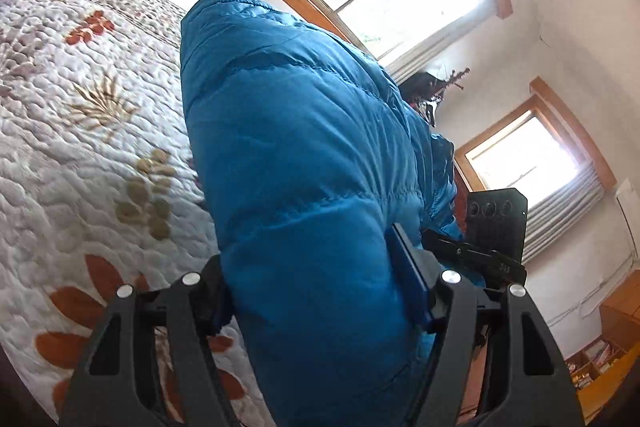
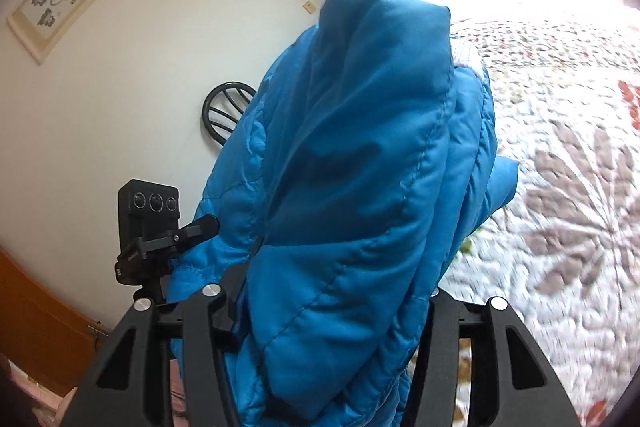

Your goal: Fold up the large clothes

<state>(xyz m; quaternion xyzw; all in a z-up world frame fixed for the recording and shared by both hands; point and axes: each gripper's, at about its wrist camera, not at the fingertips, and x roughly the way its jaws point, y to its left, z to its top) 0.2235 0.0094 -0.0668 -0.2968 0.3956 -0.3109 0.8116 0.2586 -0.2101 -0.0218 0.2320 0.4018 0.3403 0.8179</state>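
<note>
**Both grippers lifting the blue jacket over the bed**

Left wrist view: the left gripper is clamping a thick bundle of the bright blue quilted puffer jacket, which is filling the gap between its black fingers. The jacket's long axis is running straight ahead from the tool, above the white floral quilted bedspread lying to the left. The other gripper's black camera block is showing just right of the fabric, so the two hands are close together.

Right wrist view: the right gripper is likewise gripping a bunched fold of the same jacket, and the bedspread is lying to its right. Judging from this, neither hand is nearer; the jacket is hanging between them, needing to be spread lengthwise.
</note>
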